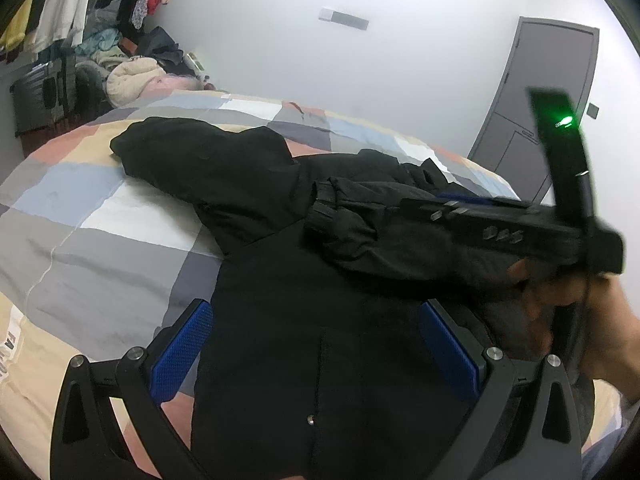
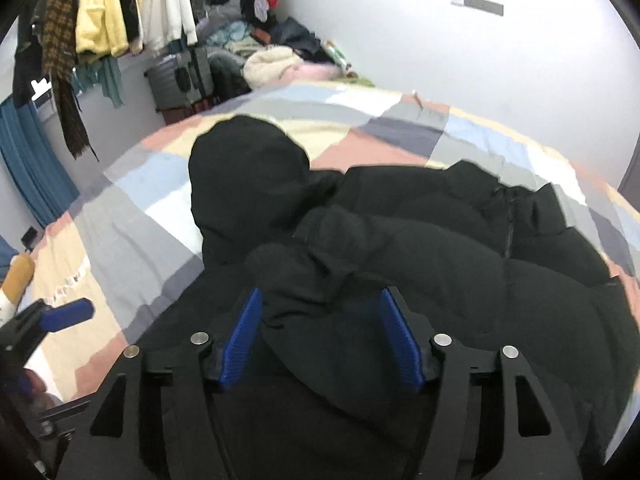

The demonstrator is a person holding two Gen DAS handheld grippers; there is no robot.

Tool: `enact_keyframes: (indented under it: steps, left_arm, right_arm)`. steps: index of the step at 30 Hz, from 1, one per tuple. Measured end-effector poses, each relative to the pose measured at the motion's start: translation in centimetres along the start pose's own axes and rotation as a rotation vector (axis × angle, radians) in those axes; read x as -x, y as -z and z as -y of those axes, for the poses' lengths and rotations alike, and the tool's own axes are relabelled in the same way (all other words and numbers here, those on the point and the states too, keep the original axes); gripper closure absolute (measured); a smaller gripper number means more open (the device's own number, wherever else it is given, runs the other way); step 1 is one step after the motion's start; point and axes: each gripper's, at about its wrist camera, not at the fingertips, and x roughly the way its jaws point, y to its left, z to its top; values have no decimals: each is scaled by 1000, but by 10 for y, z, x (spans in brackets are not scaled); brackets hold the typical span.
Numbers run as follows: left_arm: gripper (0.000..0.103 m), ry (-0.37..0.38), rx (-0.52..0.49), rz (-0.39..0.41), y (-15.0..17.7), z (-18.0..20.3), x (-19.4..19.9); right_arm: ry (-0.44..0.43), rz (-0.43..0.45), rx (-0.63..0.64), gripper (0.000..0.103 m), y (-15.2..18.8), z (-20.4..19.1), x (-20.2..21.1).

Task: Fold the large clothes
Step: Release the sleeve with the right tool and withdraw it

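black padded jacket (image 2: 400,248) spread on checked bed (image 1: 100,216), hood far left. bulky, soft, probably slippery; best gripped at cuff or hem. left gripper (image 1: 316,344) and right gripper (image 2: 320,332) open, holding nothing.

Black coat (image 1: 280,320) on patchwork bedspread (image 1: 100,216)

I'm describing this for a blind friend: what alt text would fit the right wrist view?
A black puffer jacket lies on a bed with a patchwork quilt, one sleeve folded across its body. The right gripper, with blue pads, stands open over that sleeve, not pinching it. Behind, clothes hang on a rack against a white wall.
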Motion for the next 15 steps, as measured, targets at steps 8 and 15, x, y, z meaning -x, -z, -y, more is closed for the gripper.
enact_keyframes:
  steps: [8,15]
  left_arm:
    - [0,15,-35,20,6,16,7]
    - [0,20,-50,26,9,26,5]
  right_arm:
    - [114,93,-62,37,13,42,64]
    - [259,140,-202,37,77,106,104]
